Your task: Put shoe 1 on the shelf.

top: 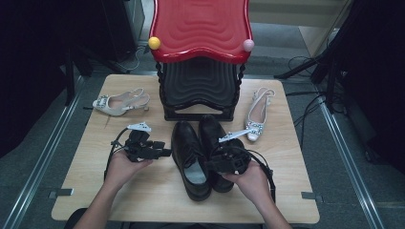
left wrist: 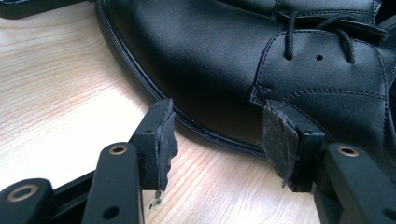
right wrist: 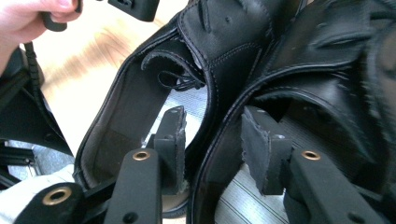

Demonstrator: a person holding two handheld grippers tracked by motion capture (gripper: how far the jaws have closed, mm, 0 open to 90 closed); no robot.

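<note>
Scene: a pair of black lace-up dress shoes (top: pixel 200 155) stands mid-table, toes toward the far red-topped stand (top: pixel 200 28).
Left gripper (top: pixel 162 152): jaws wide apart beside the left shoe (left wrist: pixel 233 70), one pad (left wrist: pixel 278 137) touching its upper, gripping nothing.
Right gripper (right wrist: pixel 212 142): jaws parted, straddling the two adjoining collars where the right shoe (right wrist: pixel 317 84) meets its mate, pads not pressing.
Risk: closing here could pinch both collars at once, dragging the pair together.
High view: silver slingback heels (top: pixel 122 102) at far left and far right.
Gripper views: worn, frayed pads.
</note>
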